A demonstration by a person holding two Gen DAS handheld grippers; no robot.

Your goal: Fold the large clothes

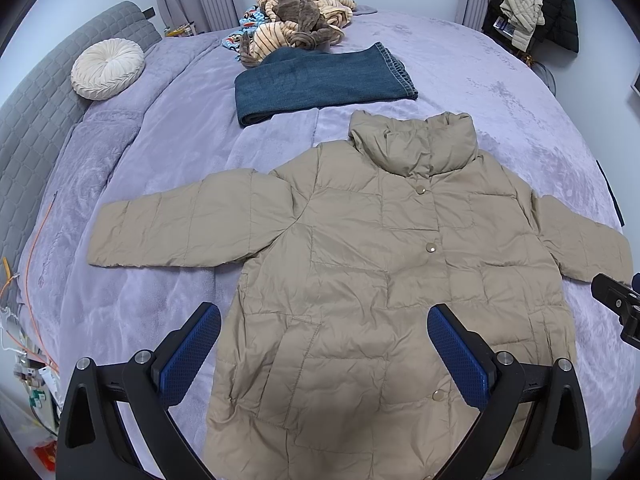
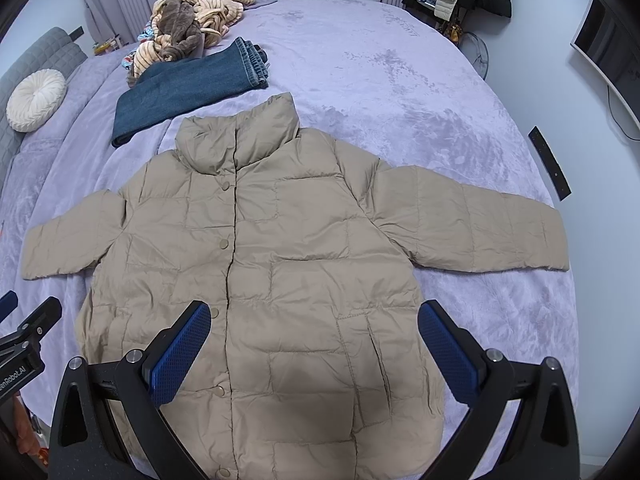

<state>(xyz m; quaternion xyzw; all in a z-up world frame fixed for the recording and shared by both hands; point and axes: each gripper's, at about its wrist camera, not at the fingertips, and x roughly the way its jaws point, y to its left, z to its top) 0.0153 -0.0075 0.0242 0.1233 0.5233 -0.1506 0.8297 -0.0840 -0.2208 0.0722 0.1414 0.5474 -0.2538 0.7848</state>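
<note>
Bed [image 1: 460,60]: covered in a lilac plush blanket; it carries every garment, and its broad bare stretch gives room for the folding.
Puffer jacket [image 1: 372,264]: the task's thing, lying flat and front-up in the middle of the bed, snaps closed, collar pointing away from the cameras. Nothing looks folded yet, so I judge the task is at its start.
Sleeves: the left sleeve [image 1: 176,232] and right sleeve [image 2: 492,228] are both spread outward from the jacket's body, probably laid so that each can be turned in over the chest.
Folded jeans [image 1: 320,82]: just beyond the jacket's collar, close to it but apart; they look like a finished piece set aside.
Striped heap [image 1: 296,28]: crumpled clothes beyond the jeans, farther from the jacket, likely waiting their turn.
Round cushion [image 1: 107,68]: far left of the jacket, against the grey headboard.
Left hand-held gripper [image 1: 324,344]: spread wide with nothing in it, above the jacket's lower left front.
Right hand-held gripper [image 2: 314,342]: likewise wide apart and empty, above the jacket's lower right front.
Left view only: the whole left sleeve to its cuff, and orange cables on the floor left of the jacket.
Right view only: the whole right sleeve to its cuff, a dark remote-like bar [image 2: 549,163] beyond that cuff at the bed's edge, and a screen on the wall.
</note>
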